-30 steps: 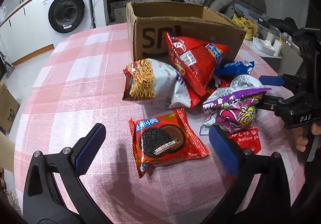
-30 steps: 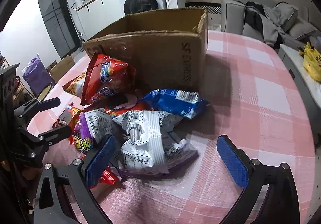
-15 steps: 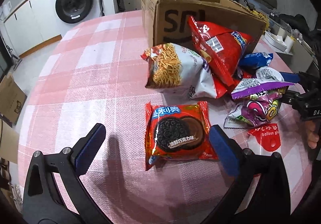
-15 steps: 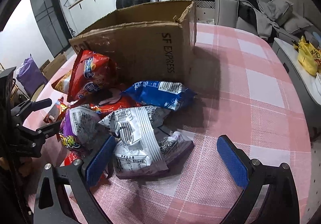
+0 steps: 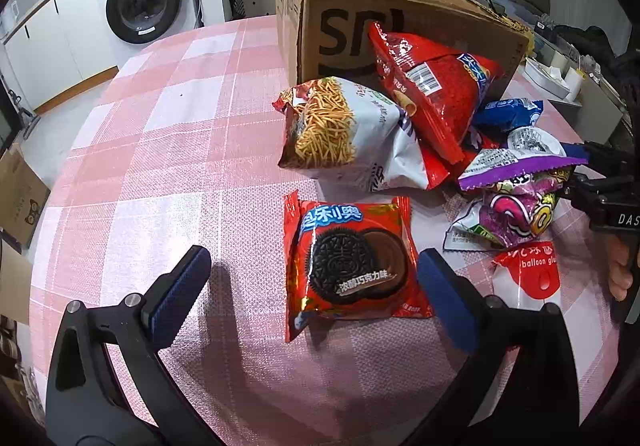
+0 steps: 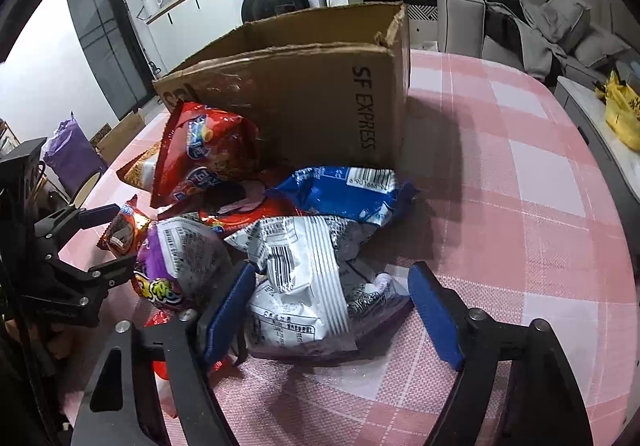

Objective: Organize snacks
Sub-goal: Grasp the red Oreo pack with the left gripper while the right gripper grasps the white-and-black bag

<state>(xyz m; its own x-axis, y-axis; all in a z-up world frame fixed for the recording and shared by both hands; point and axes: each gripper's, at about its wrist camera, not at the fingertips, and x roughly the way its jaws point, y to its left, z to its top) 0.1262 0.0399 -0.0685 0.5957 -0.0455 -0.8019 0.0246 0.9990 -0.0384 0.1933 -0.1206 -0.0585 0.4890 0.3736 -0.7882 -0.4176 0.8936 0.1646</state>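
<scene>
- Table (image 5: 168,150): pink checked cloth, filling most of both views.
- Cardboard box (image 6: 312,94): open-topped, upper centre of both views; the presumed destination for the snacks.
- Snack pile: loose bags lie at the box's foot, centre-right in the left wrist view.
- Silver-and-purple bag (image 6: 308,286): lower centre of the right wrist view, between the jaws of the right gripper (image 6: 332,310), which are closing; the left pad touches the bag, the right pad stands clear.
- Cookie pack (image 5: 352,262): flat on the cloth, lower centre, between the wide-open jaws of the left gripper (image 5: 316,294) (nothing held).
- Step in hand: grasping. Next, probably, complete the squeeze, then lift toward the box.
</scene>
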